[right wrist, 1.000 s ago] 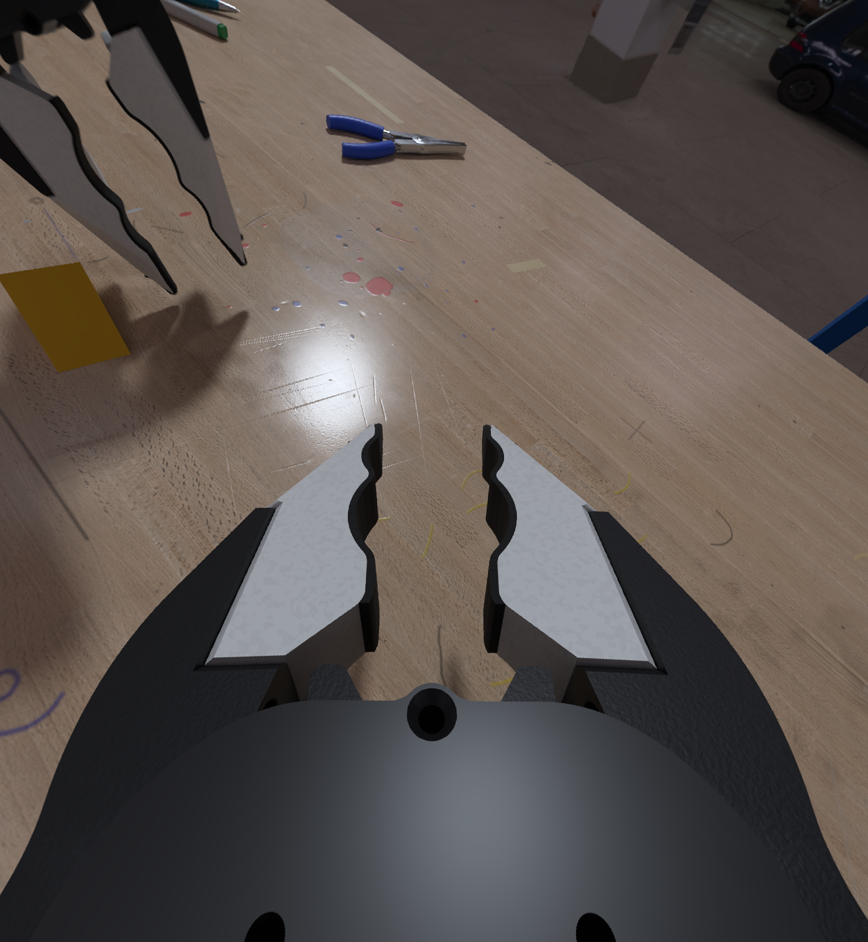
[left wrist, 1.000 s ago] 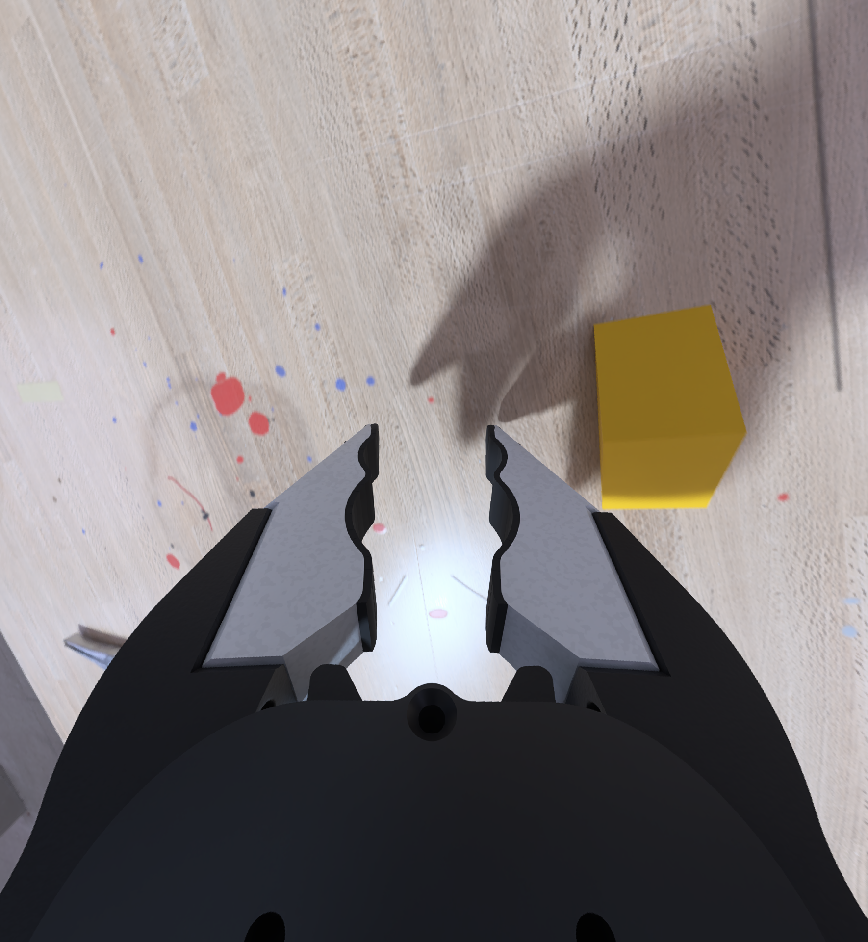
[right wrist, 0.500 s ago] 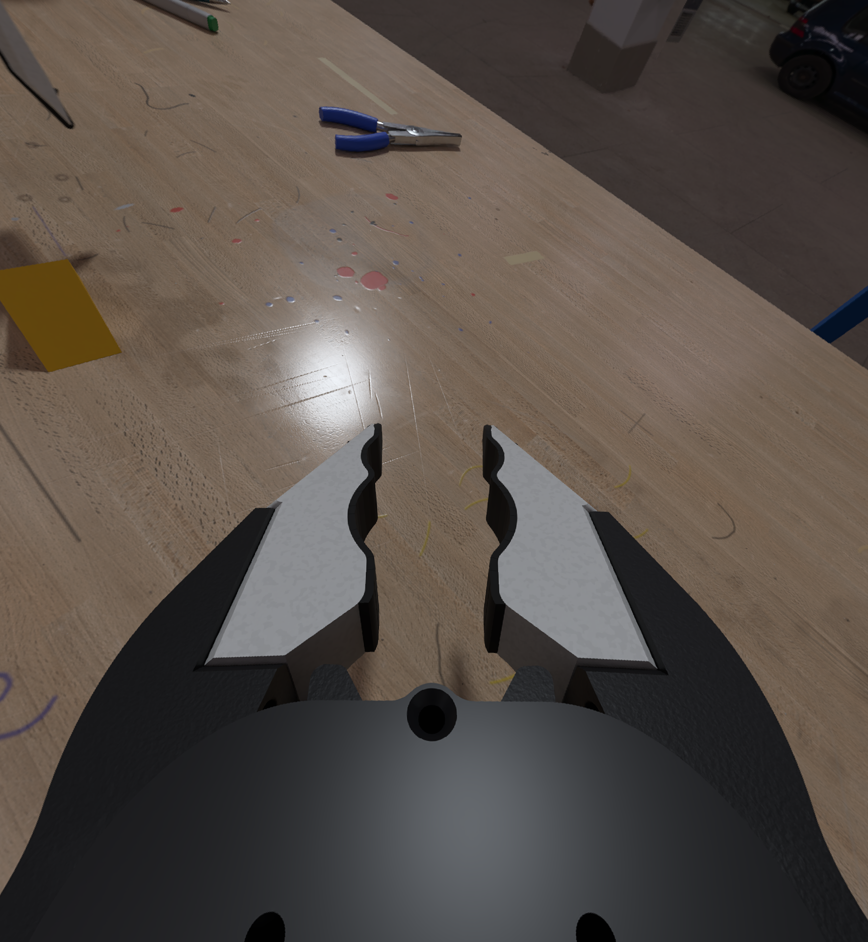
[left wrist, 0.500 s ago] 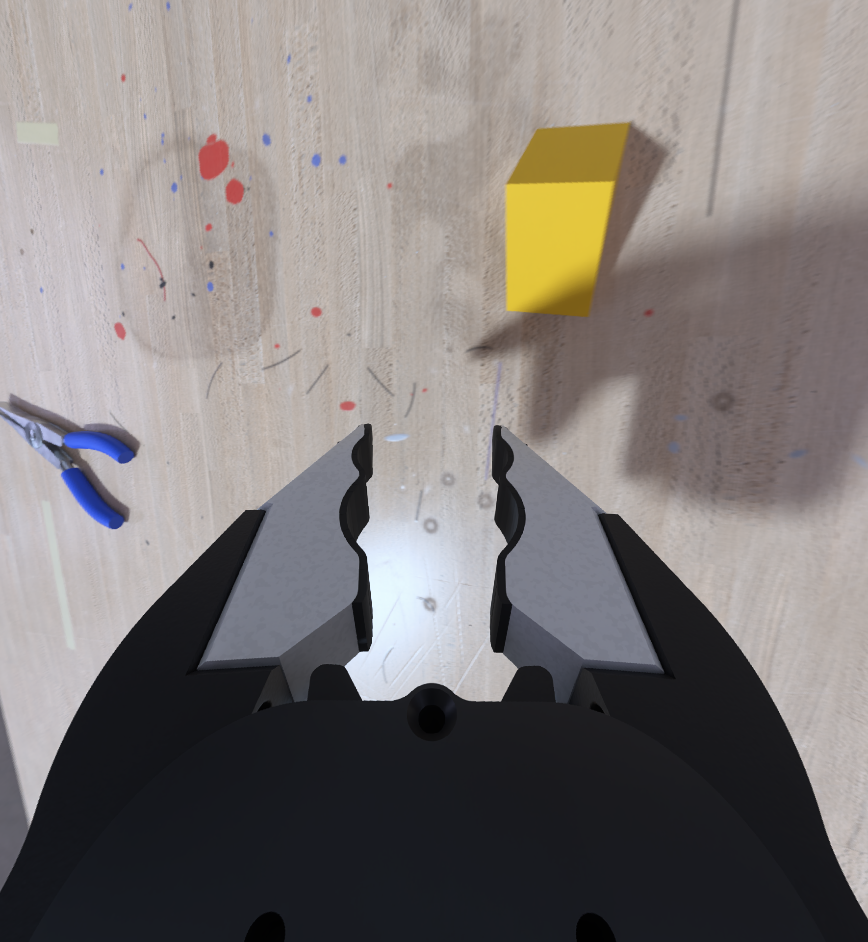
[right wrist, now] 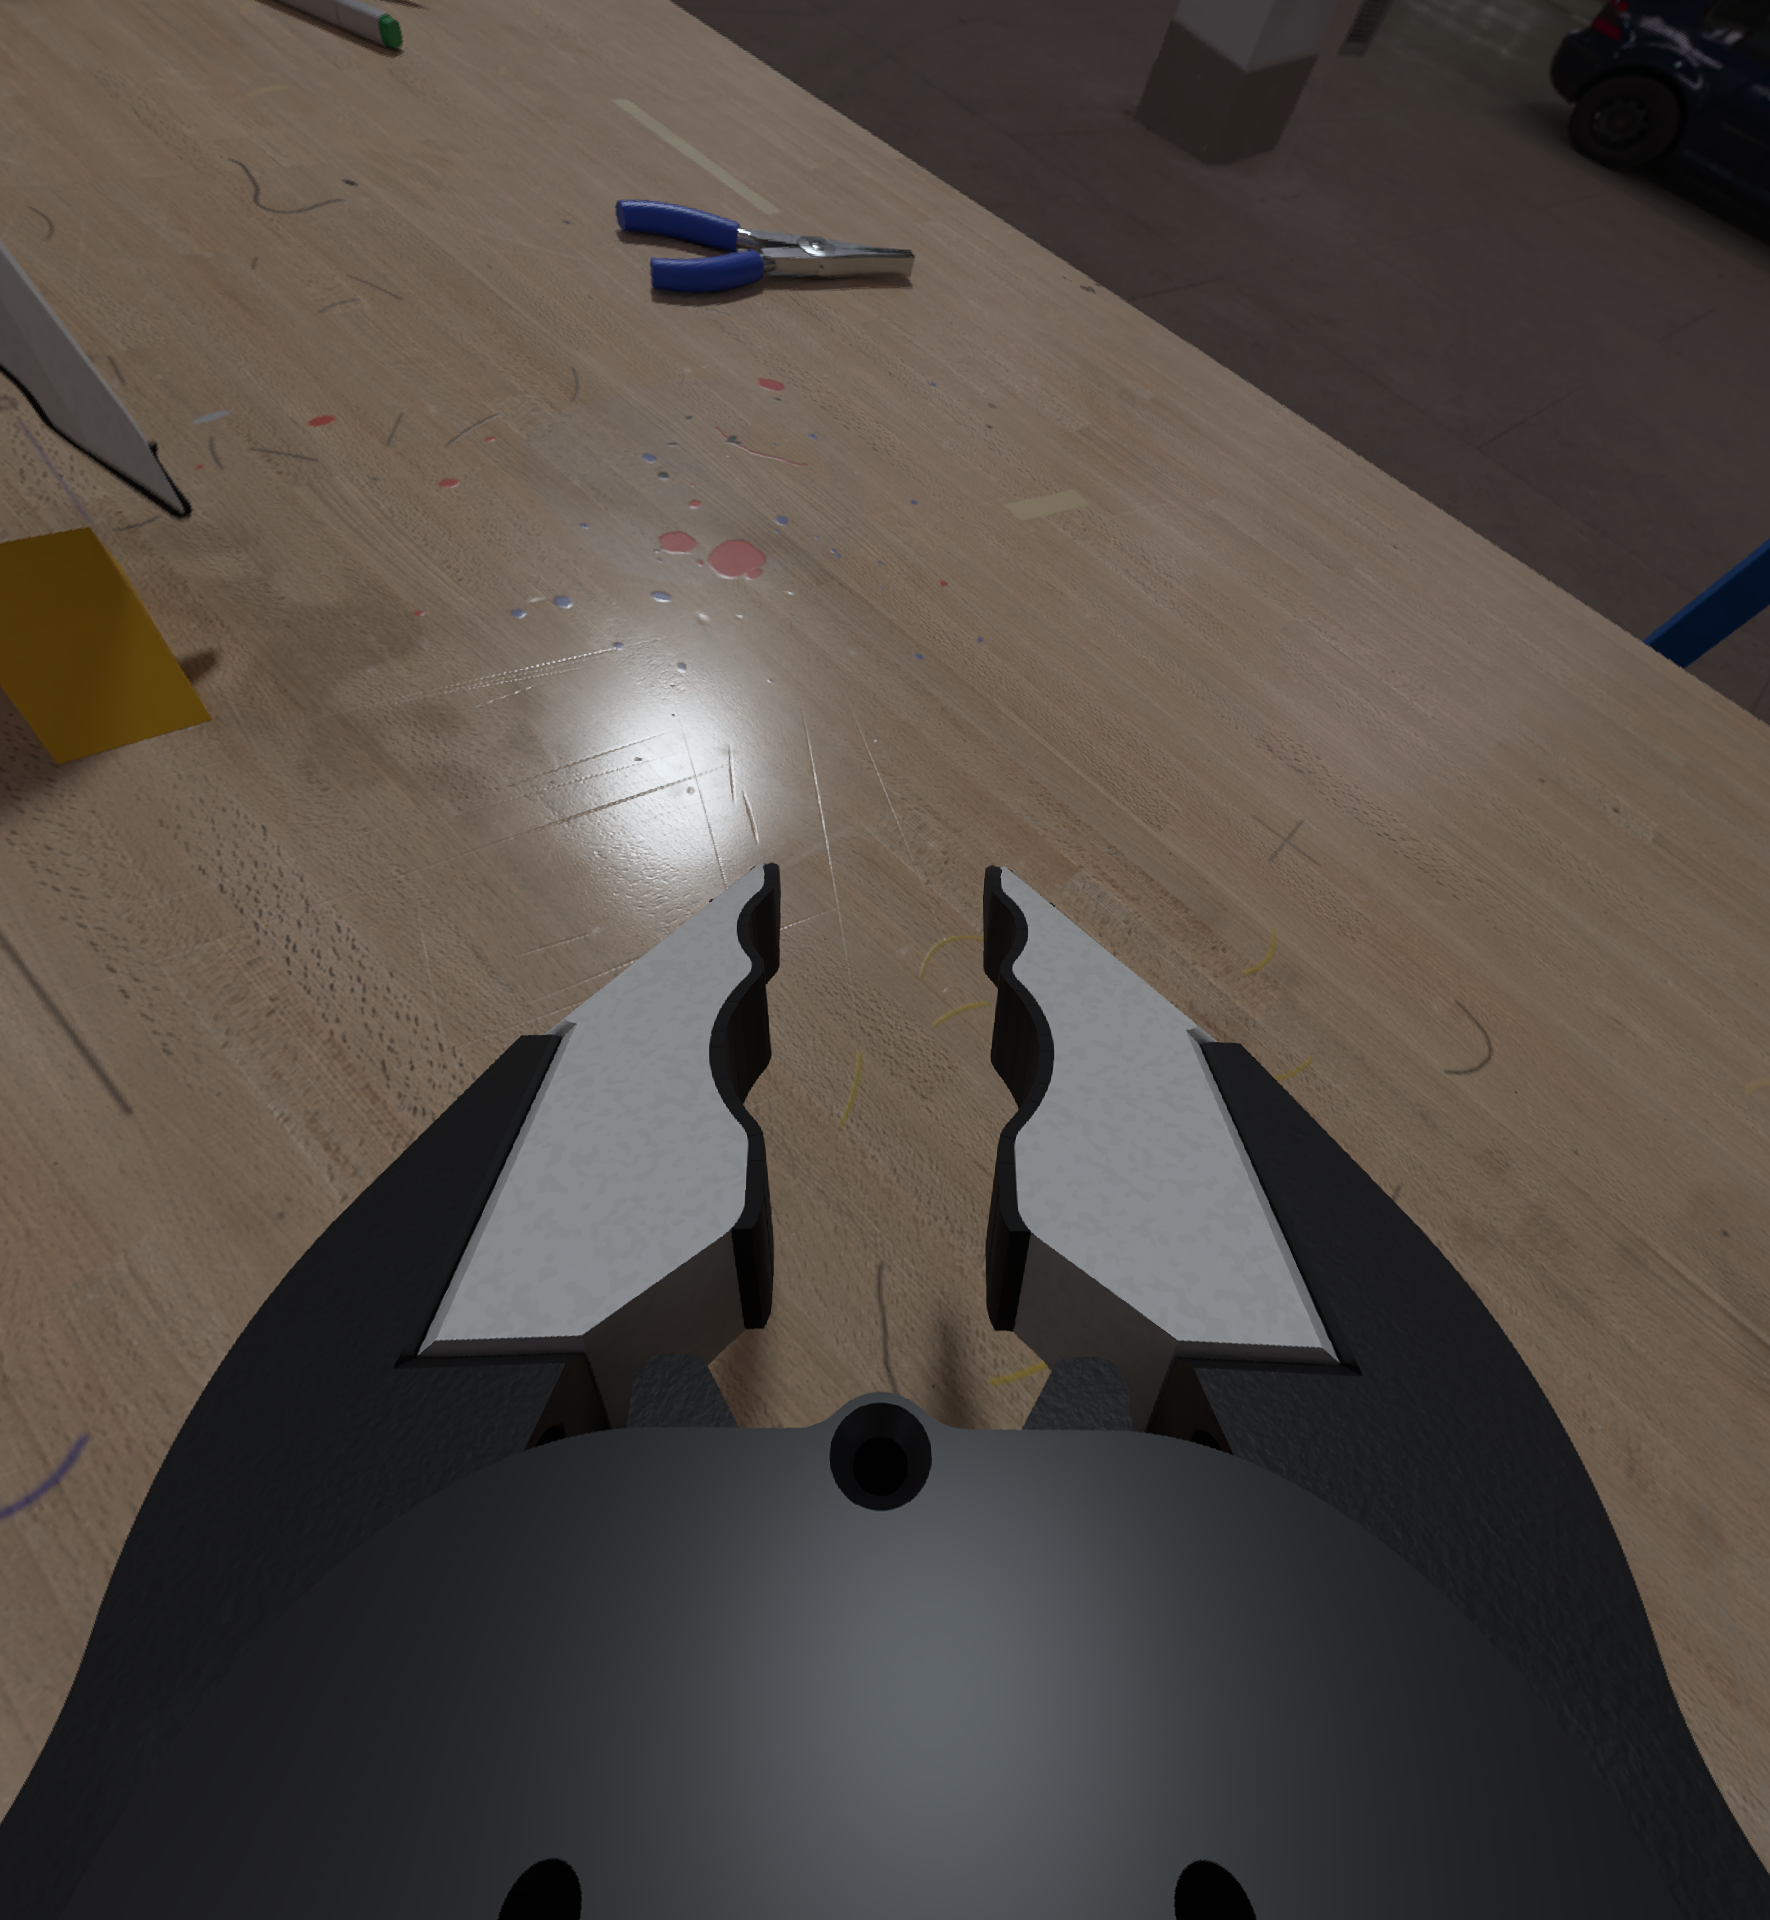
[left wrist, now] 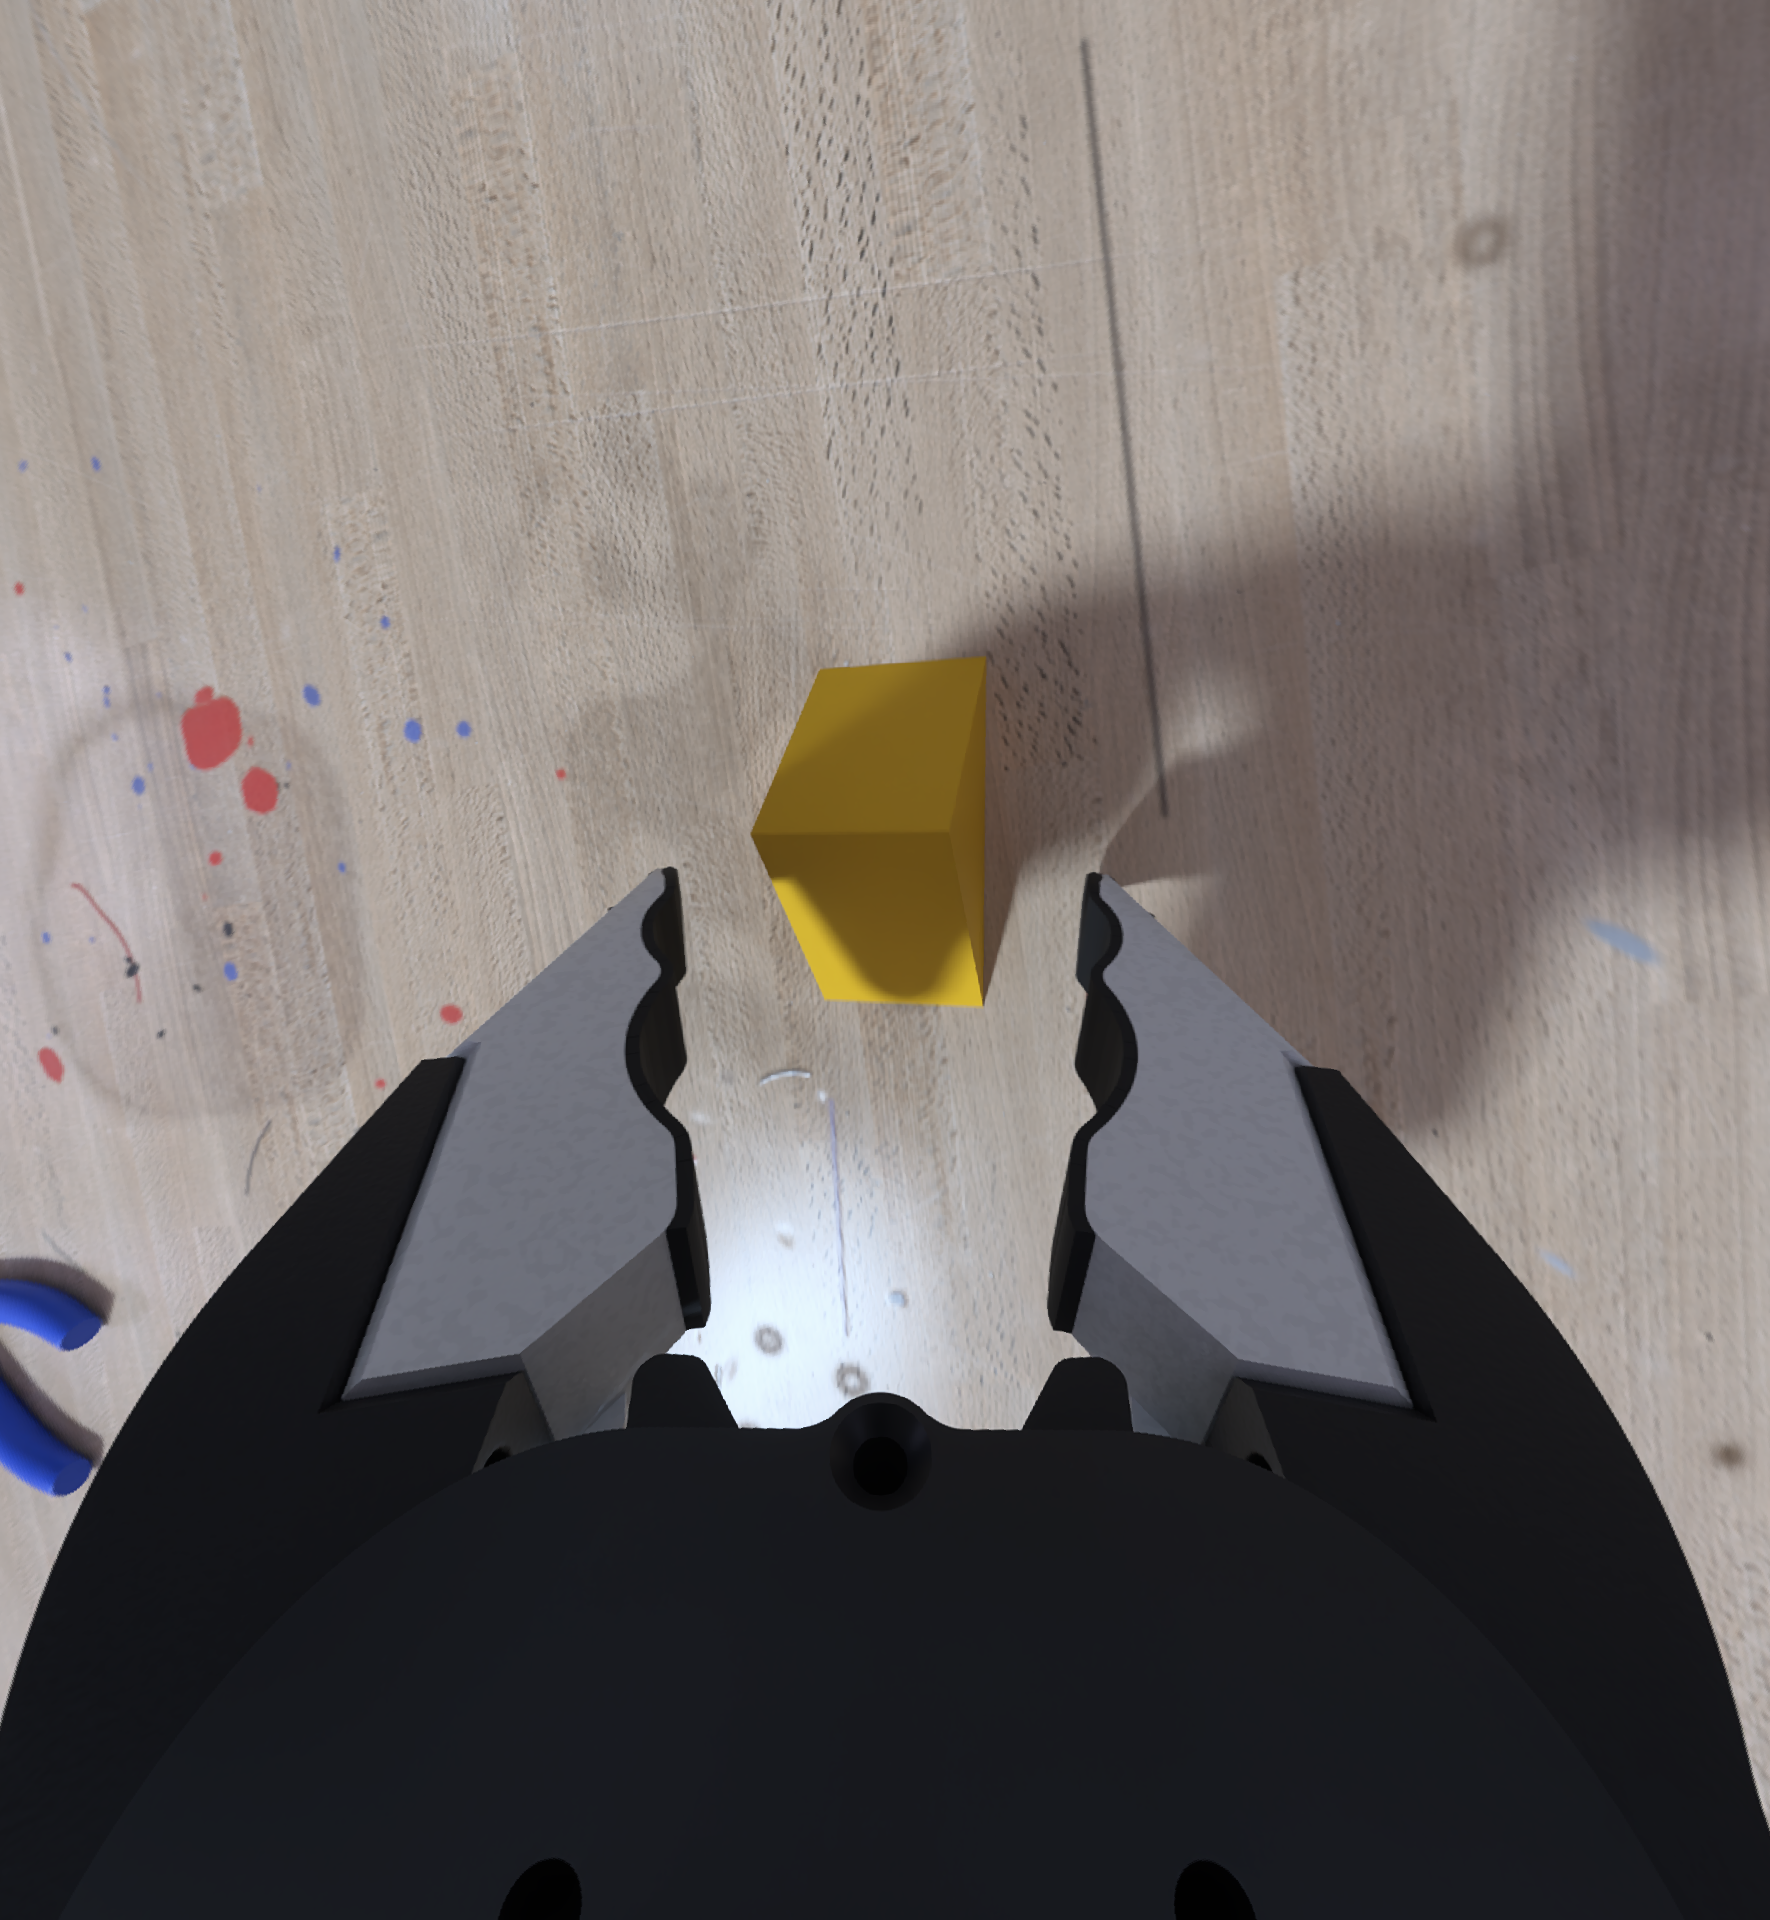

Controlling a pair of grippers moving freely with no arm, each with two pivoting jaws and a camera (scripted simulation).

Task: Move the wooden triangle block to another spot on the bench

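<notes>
Left wrist view: we look down on the bench (left wrist: 445, 312), where the yellow wooden triangle block (left wrist: 876, 831) rests just beyond the tips of the left gripper (left wrist: 881, 883), at twelve o'clock from them. Half a second ago the fingers stood narrower and the block sat farther off toward one o'clock; now the jaws are spread wide, empty and centred on it, so we judge the grasp to be imminent. Blue-handled pliers (left wrist: 8, 1371) are cut off at eight o'clock, and shadow darkens the block's near face.

Right wrist view: the right gripper (right wrist: 881, 883) hovers unchanged, fingers parted with nothing between them, and seems idle. The block (right wrist: 60, 644) lies at ten o'clock, its left corner clipped by the frame, so its triangular profile is hard to make out. Only one finger (right wrist: 39, 405) of the left gripper shows above it. The pliers (right wrist: 756, 249) lie at twelve o'clock, a green-tipped marker (right wrist: 361, 19) at eleven.
</notes>
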